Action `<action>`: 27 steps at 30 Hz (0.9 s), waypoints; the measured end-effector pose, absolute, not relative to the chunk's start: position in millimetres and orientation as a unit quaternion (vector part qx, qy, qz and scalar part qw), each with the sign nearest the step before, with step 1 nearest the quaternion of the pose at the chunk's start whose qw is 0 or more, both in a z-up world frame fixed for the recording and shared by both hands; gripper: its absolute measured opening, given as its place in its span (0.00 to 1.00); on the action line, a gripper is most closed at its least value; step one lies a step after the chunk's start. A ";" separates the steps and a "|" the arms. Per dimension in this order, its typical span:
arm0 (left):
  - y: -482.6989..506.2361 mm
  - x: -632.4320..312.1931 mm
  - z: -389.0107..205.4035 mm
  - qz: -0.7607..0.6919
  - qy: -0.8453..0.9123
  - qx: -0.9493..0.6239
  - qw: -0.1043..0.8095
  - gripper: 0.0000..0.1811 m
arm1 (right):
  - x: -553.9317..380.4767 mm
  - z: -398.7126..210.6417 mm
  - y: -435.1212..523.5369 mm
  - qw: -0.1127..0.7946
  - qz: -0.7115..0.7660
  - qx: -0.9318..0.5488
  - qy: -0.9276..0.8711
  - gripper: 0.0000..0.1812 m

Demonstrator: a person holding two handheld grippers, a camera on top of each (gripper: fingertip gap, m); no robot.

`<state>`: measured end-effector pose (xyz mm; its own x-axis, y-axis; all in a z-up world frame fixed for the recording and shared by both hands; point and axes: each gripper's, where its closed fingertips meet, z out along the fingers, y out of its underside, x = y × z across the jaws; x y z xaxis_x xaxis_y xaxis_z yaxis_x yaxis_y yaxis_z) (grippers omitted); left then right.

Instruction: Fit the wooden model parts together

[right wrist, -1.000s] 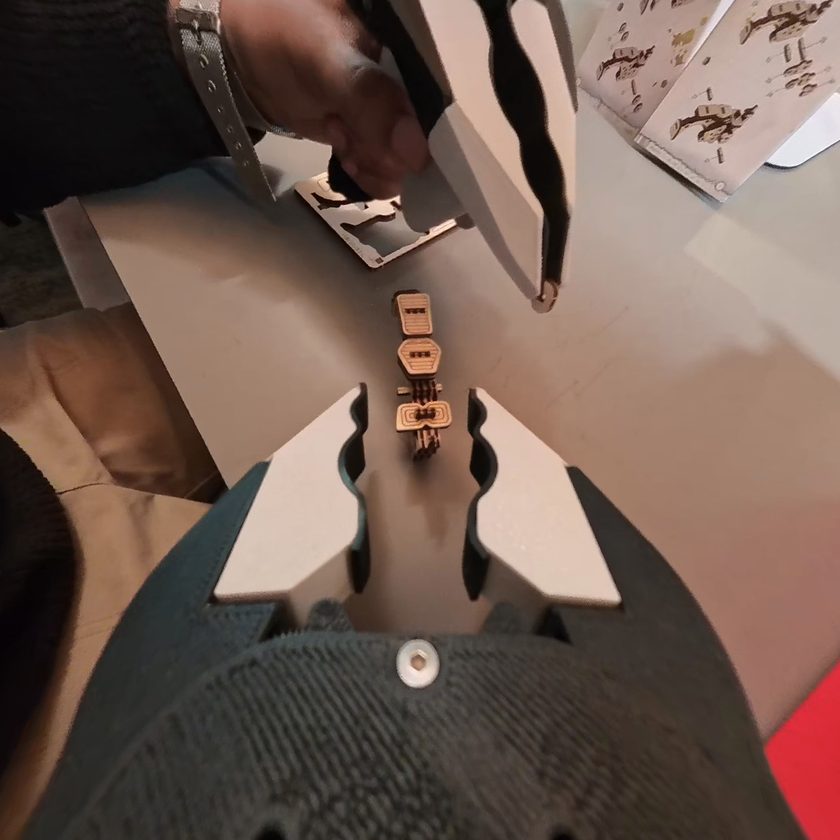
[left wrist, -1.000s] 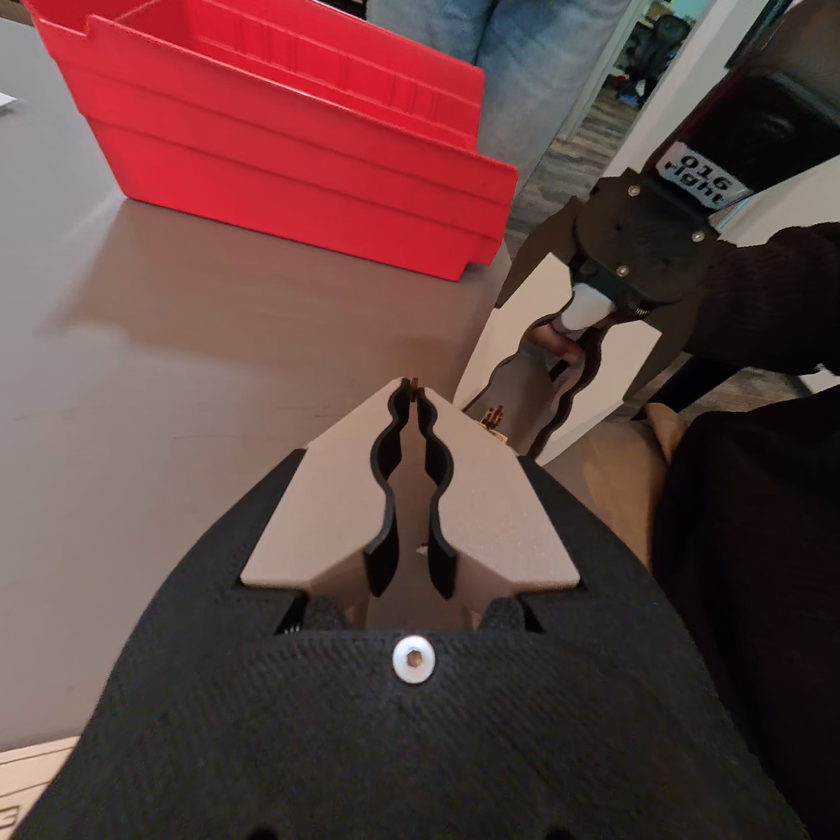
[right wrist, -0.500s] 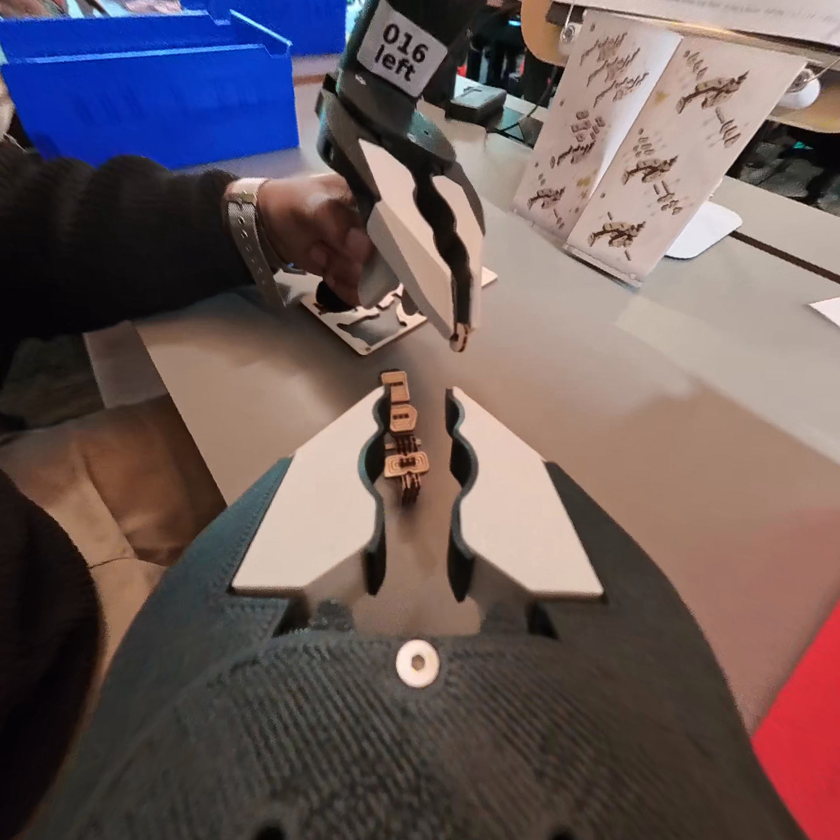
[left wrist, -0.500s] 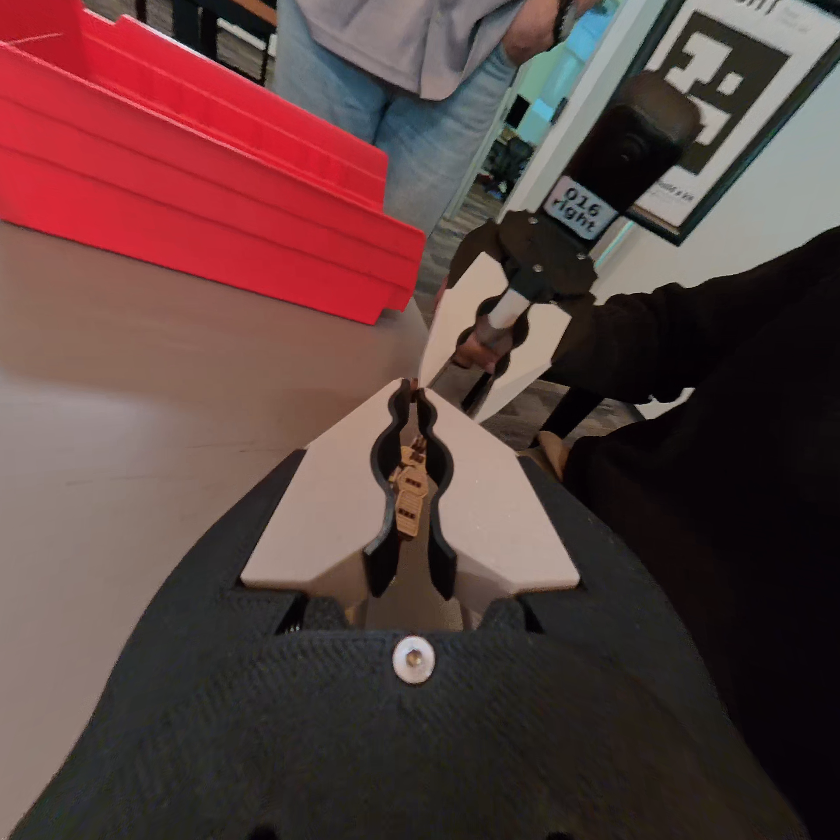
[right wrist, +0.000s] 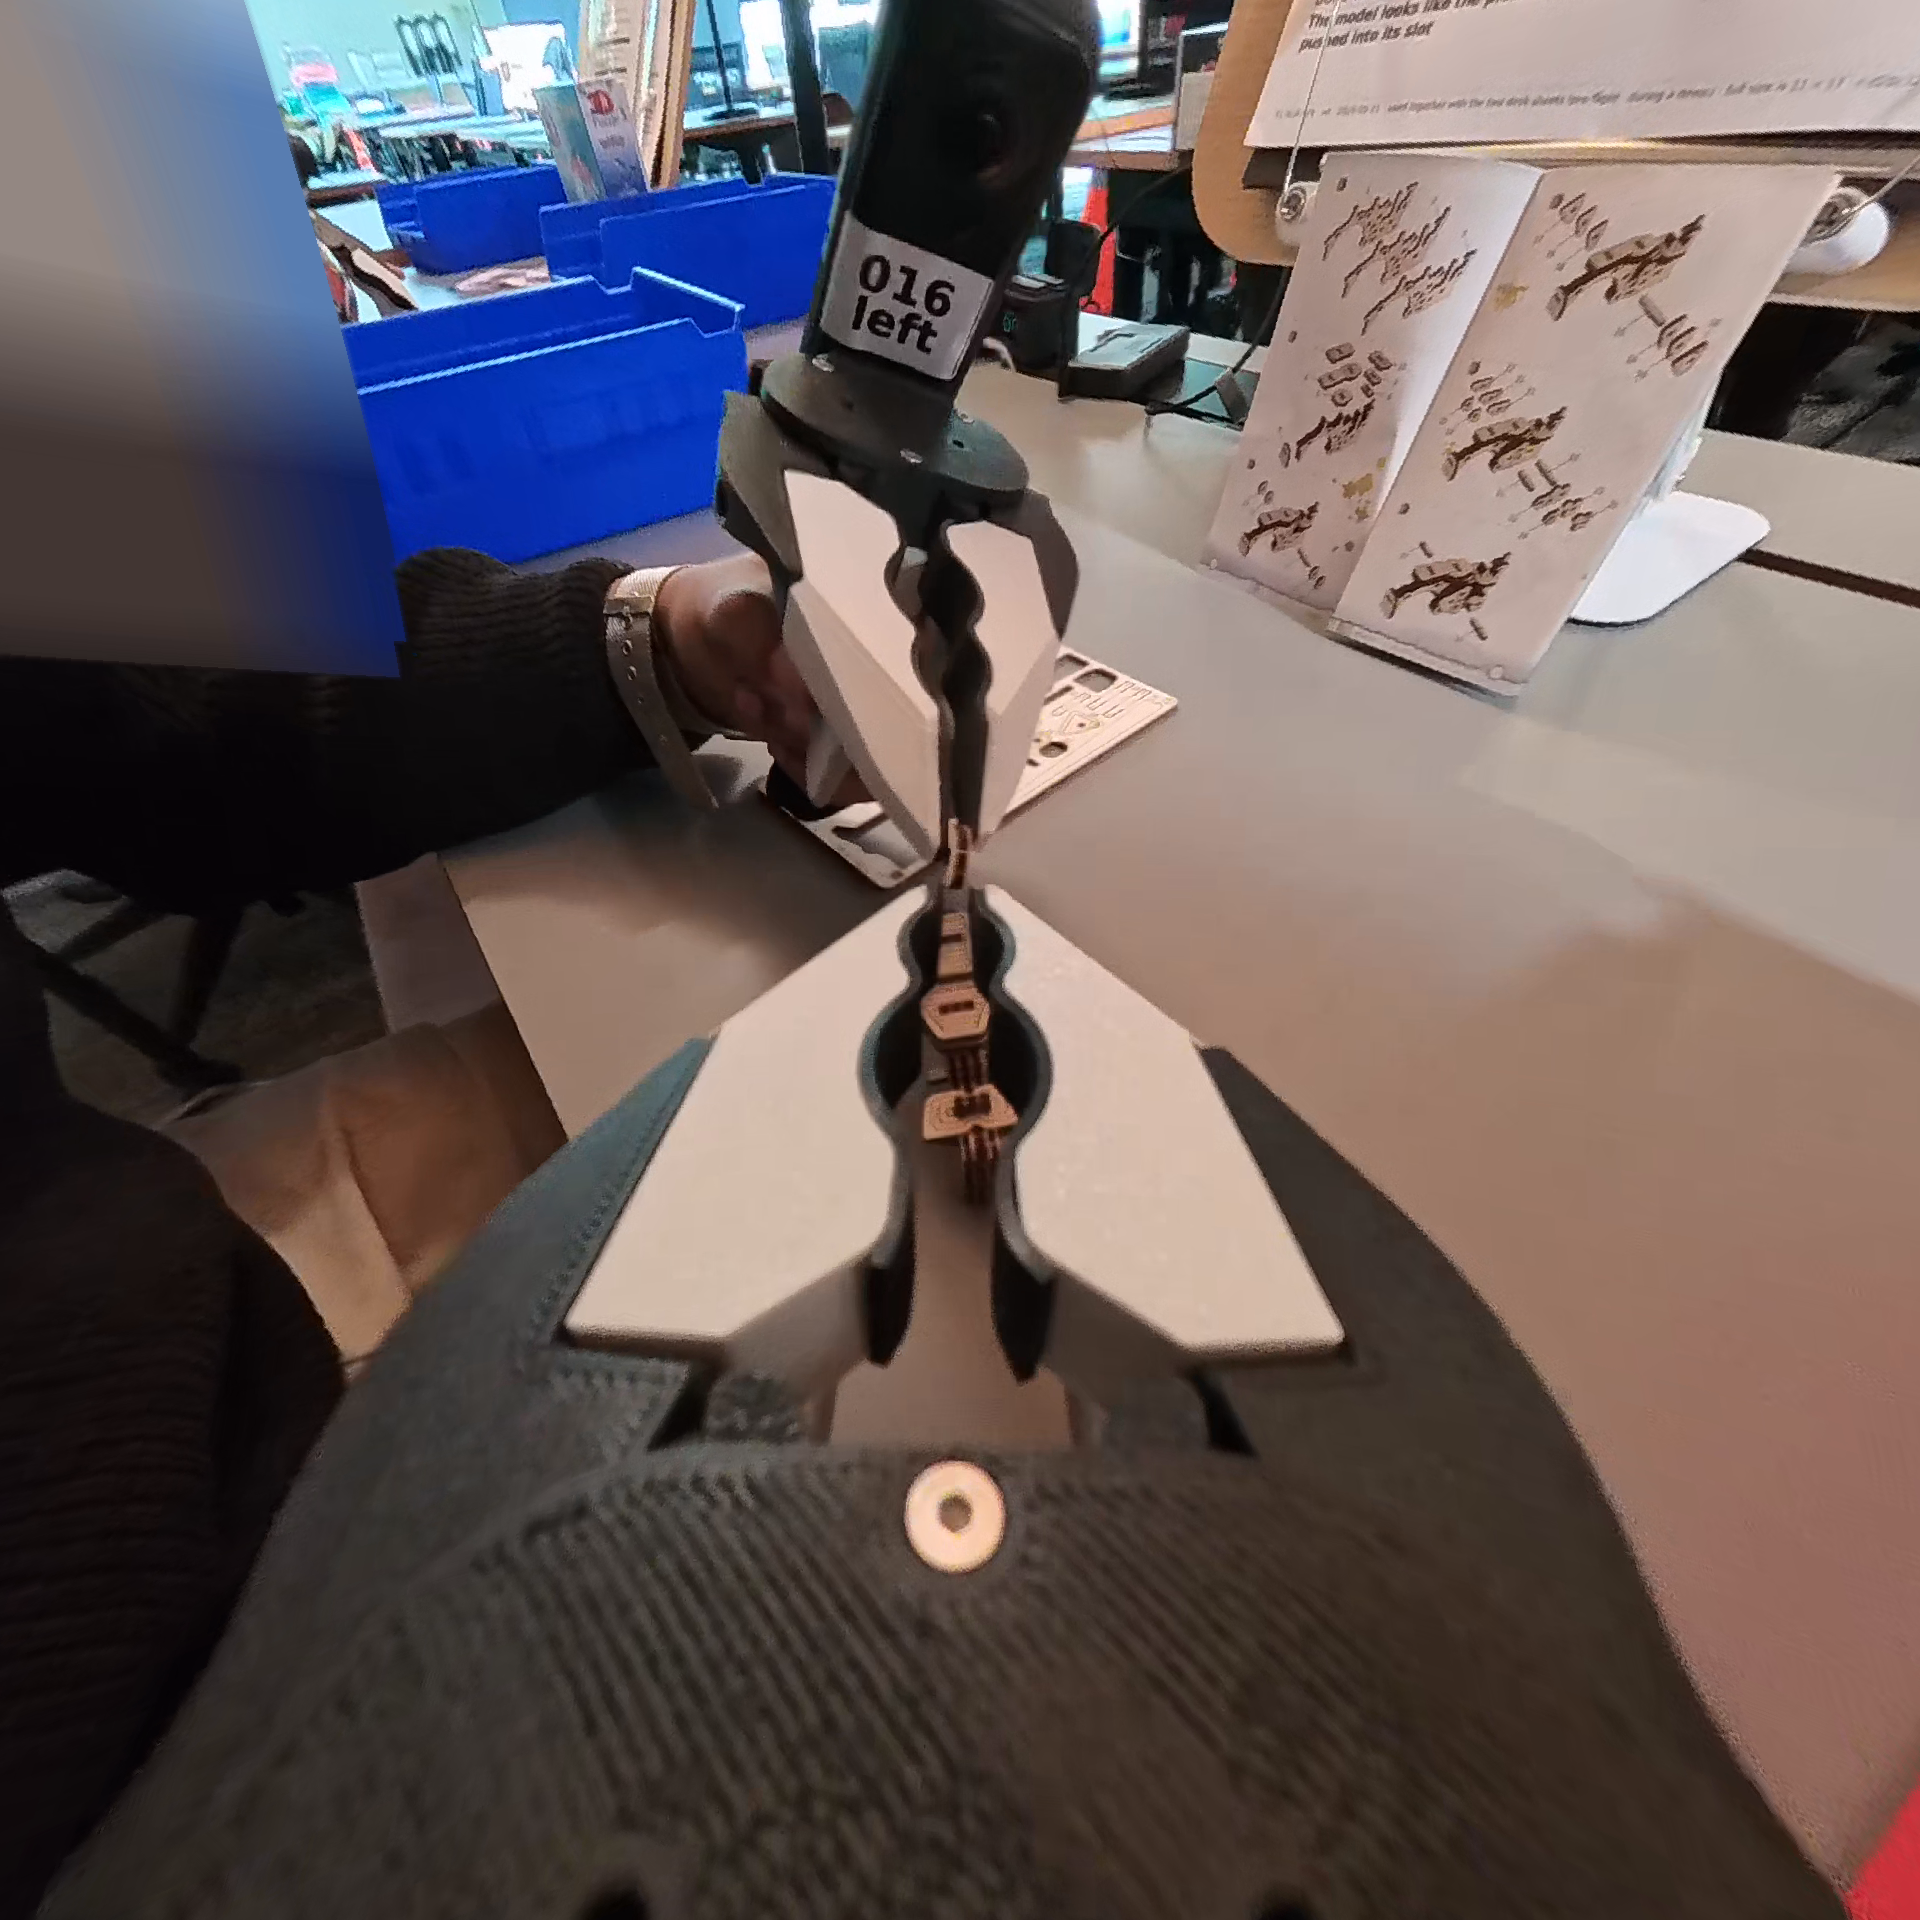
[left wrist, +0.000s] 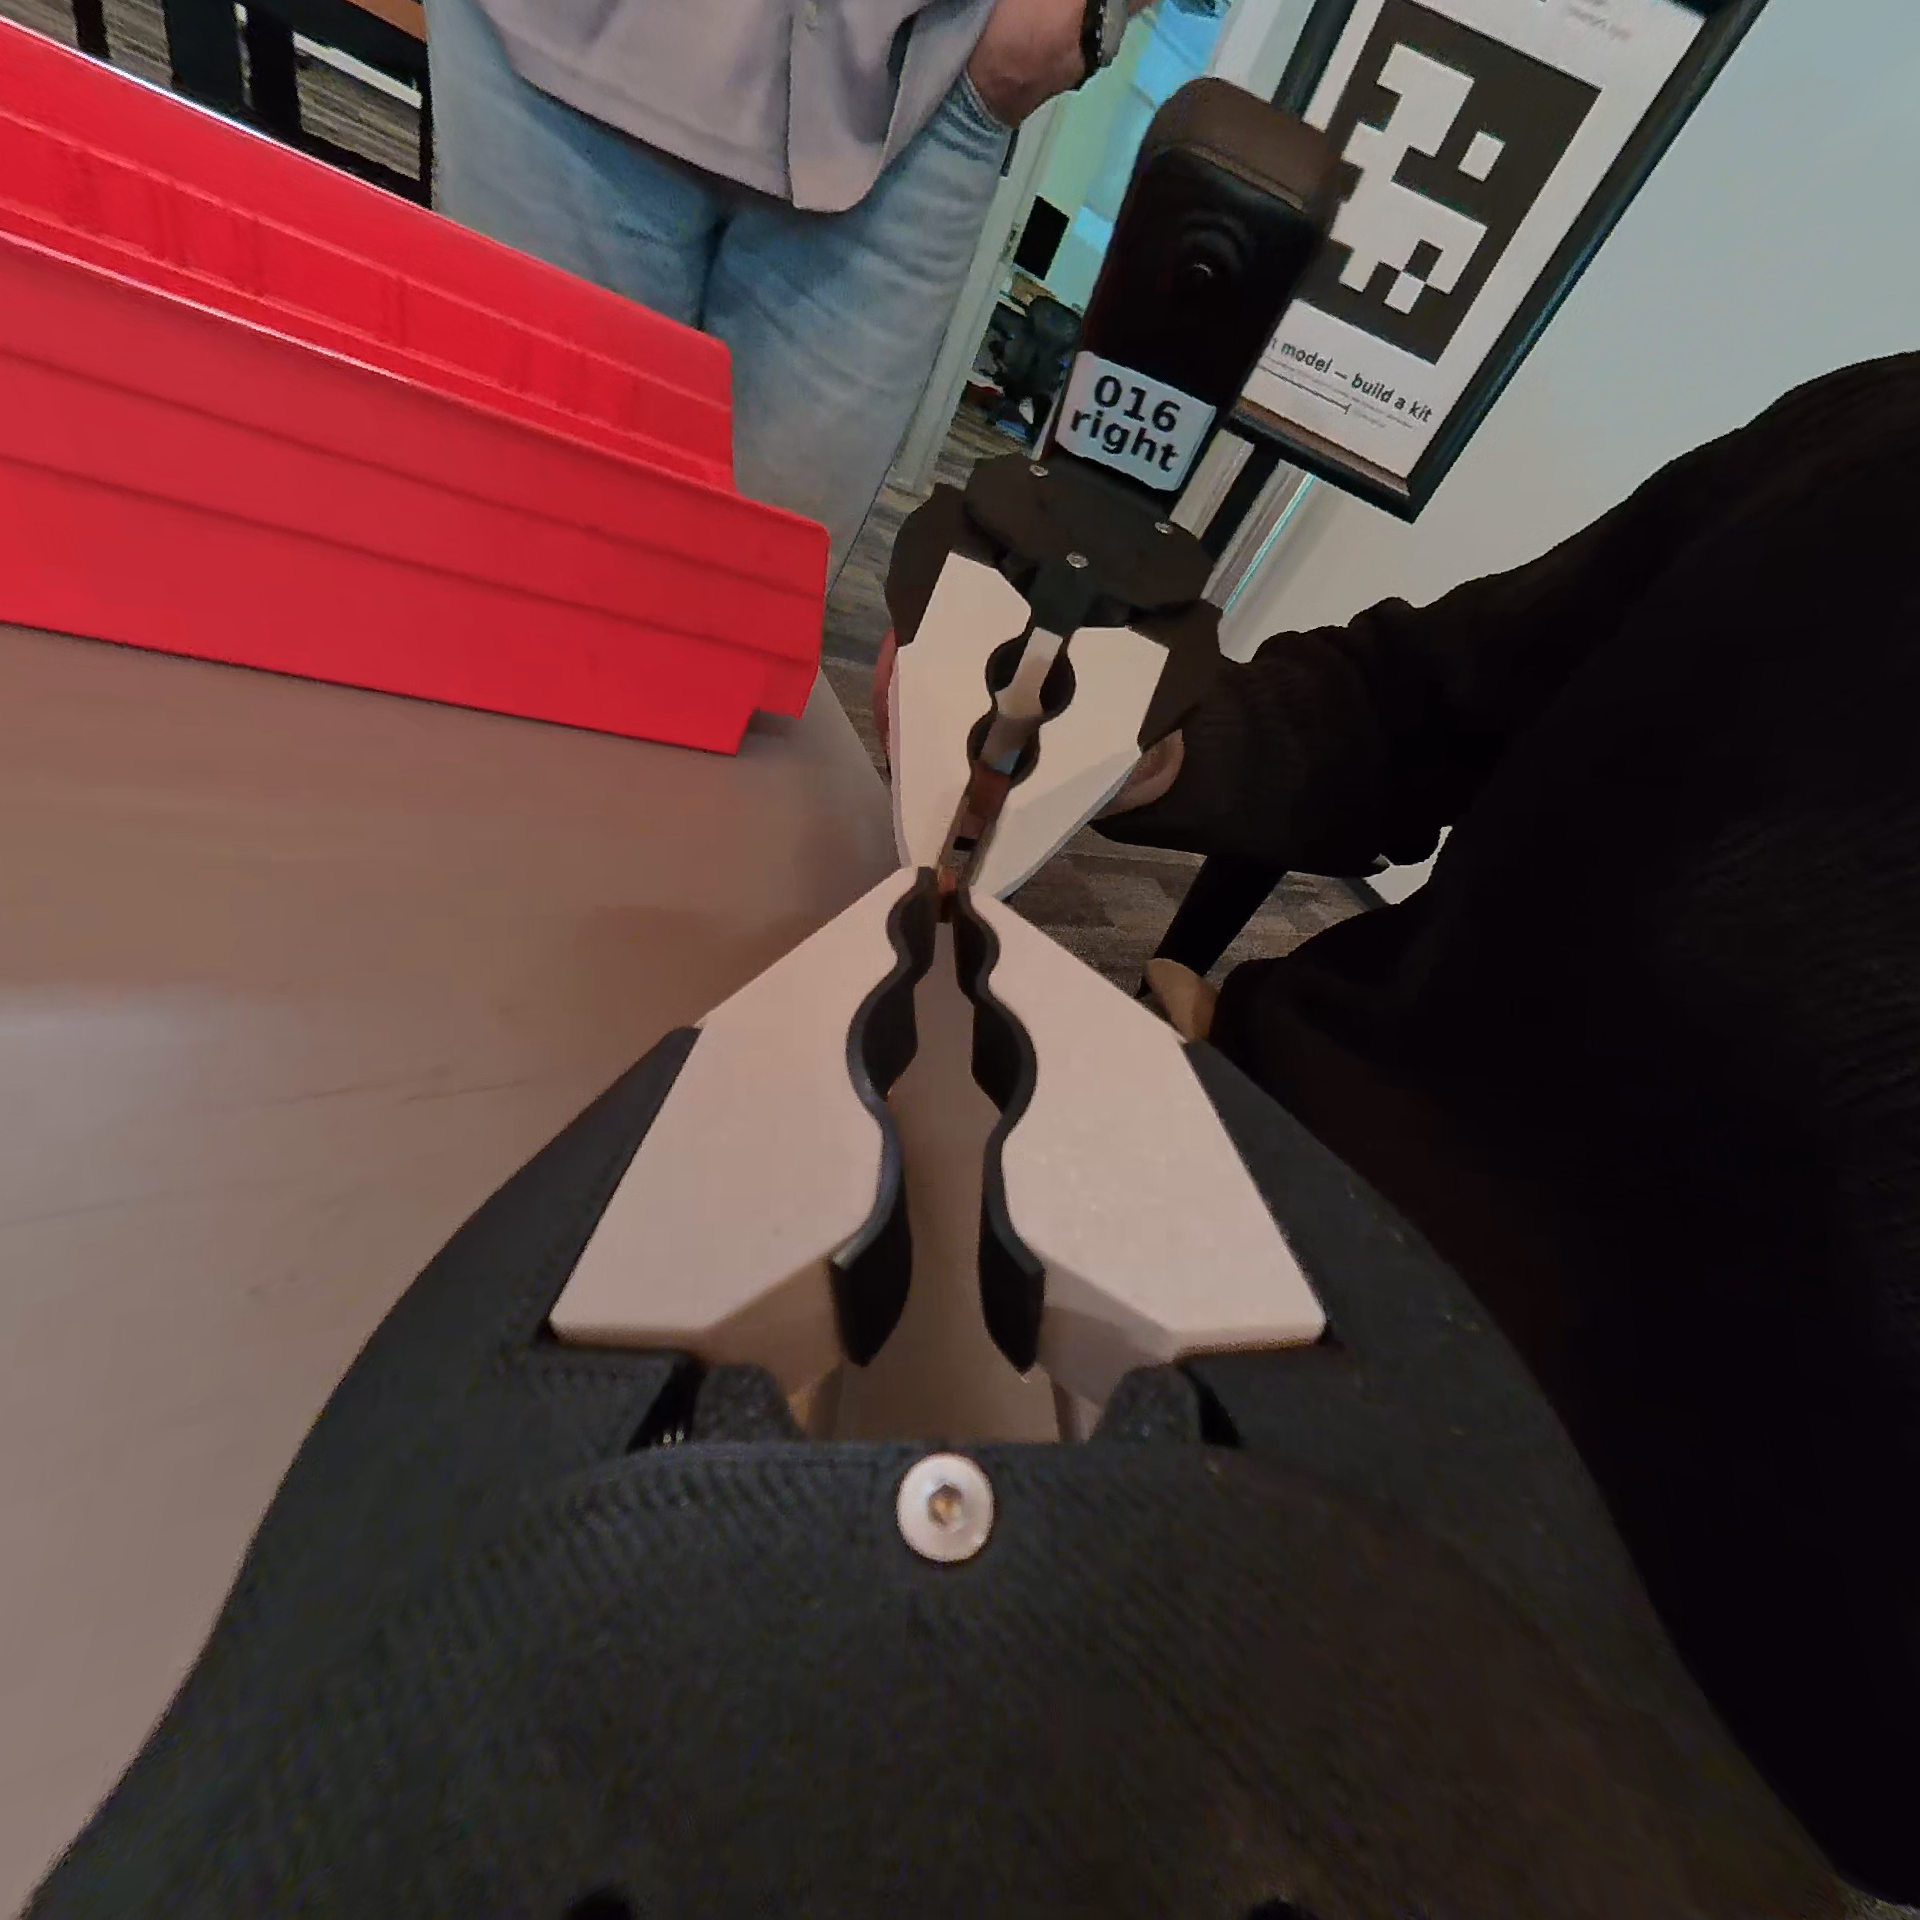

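Item 1: my right gripper (right wrist: 951,914). Closed on the wooden model assembly (right wrist: 961,1060), a slim spine carrying three small cross-plates. The piece runs lengthwise along the channel between my fingers, its long axis in line with the gripper, its far end reaching the fingertips. Held clear of the tabletop (right wrist: 1455,935), above the near edge.

Item 2: my left gripper (left wrist: 940,904). Pinched nearly shut at the tips on a small wooden part (right wrist: 961,847). The part is thin and mostly hidden; only a sliver shows at the tips in either view, so its shape cannot be told.

Item 3: relation of the two. The grippers face each other tip to tip, almost on one line. The small wooden part lies straight ahead of the assembly's far end, just beside it; whether they touch cannot be told. My judgement: the coming move is a short push along that shared axis, with the left piece nearer the joint and the slot alignment deciding the fit.

Item 4: surroundings. Punched-out parts sheet (right wrist: 1081,727) flat on the tabletop beyond my left gripper; folded instruction sheet (right wrist: 1455,416) standing toward the far right; blue bins (right wrist: 540,416) at the far left; red bin (left wrist: 364,499) along the opposite side.
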<state>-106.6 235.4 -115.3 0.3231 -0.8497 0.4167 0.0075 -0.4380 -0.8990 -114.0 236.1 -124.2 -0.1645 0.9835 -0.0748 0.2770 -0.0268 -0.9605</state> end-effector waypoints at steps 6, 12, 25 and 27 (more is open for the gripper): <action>232.4 -102.4 -116.5 -0.493 0.316 -0.688 0.429 0.01 | -114.3 -123.0 231.9 0.345 0.509 -0.532 -0.583 0.02; 230.3 -101.8 -110.5 -0.503 0.316 -0.675 0.437 0.01 | -112.7 -116.8 229.5 0.322 0.545 -0.530 -0.564 0.01; 188.4 -86.3 -83.2 -0.556 0.391 -0.591 0.435 0.09 | -98.5 -95.6 189.5 0.064 0.726 -0.477 -0.491 0.01; 183.2 -82.7 -81.4 -0.564 0.397 -0.583 0.429 0.09 | -96.1 -91.1 183.3 0.042 0.736 -0.466 -0.489 0.01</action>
<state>-82.7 183.2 -81.4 0.0494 -0.9474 0.3163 0.0209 -0.3157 -0.9486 -96.1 183.3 -91.1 -0.5628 0.5177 -0.6444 0.3932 -0.5180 -0.7596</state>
